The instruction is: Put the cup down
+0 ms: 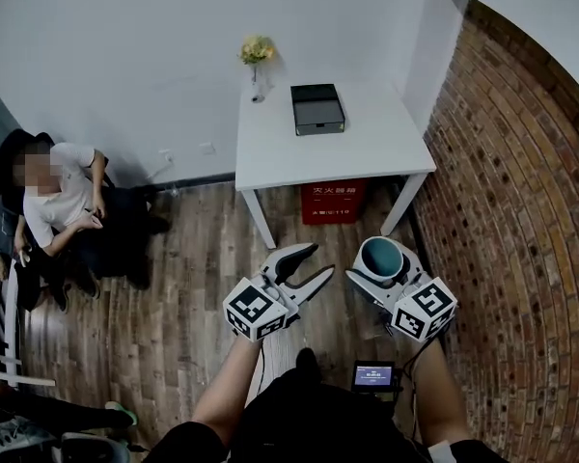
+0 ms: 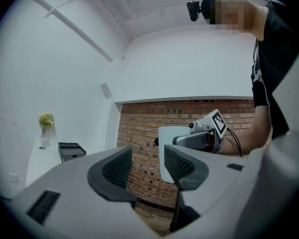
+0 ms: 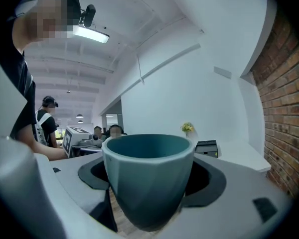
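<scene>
Matt teal finish, smooth and faceted, on cup (image 3: pixel 148 178); ceramic by look. Matt grey plastic on left gripper (image 2: pixel 145 166) and right gripper (image 1: pixel 380 270); black, finely ribbed pads (image 2: pixel 117 168) inside jaws. Smooth white top on table (image 1: pixel 367 152). Rough red brick wall (image 1: pixel 521 220), pale mortar lines. Brown wood-plank floor (image 1: pixel 174 297), low sheen. Matt black box (image 1: pixel 317 110). Plain white painted wall (image 1: pixel 125 56), smooth.

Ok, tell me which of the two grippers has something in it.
The right gripper, at the head view's right: its jaws are closed on the teal cup. The left gripper stands open with nothing between its jaws.
</scene>
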`<state>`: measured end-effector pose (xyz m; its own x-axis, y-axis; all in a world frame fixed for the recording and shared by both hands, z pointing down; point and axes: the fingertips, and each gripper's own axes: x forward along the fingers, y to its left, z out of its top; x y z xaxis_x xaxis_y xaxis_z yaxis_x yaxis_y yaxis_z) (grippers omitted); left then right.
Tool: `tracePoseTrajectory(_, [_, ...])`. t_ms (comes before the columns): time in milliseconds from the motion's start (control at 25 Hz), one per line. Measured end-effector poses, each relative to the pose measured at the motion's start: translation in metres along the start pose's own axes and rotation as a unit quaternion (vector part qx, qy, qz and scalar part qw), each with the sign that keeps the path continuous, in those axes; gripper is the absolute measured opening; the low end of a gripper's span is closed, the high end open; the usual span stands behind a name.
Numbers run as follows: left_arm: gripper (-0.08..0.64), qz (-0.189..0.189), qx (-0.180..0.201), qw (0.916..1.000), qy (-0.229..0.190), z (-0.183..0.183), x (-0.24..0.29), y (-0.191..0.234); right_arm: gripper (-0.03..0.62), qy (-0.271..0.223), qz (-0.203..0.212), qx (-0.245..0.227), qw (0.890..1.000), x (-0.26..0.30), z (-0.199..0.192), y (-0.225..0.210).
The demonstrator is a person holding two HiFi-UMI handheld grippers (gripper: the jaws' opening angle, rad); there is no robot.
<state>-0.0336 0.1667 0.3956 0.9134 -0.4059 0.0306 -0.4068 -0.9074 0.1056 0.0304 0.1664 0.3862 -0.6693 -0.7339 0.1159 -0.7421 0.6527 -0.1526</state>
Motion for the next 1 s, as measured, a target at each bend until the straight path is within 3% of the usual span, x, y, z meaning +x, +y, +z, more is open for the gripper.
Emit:
tracePoseTrajectory(160, [0.195, -0.004, -0.005, 1.0000, -0.002, 0.004, 0.002, 0.039, 0.400, 0.003, -0.008, 0.000, 1.000, 0.033, 0.008, -0.013])
tracePoseTrajectory(520, [0.195, -0.010, -0.012, 0.9999, -0.001, 0.000, 0.021, 0.081, 0.400, 0.011, -0.011, 0.002, 1.000, 0.068, 0.008, -0.047])
tracePoseTrajectory(1000, [0.195, 0.021, -0.008, 0.9998, 0.002, -0.002, 0.077, 0.157, 0.400, -0.005, 0.016, -0.010, 1.000, 0.128, 0.022, -0.125])
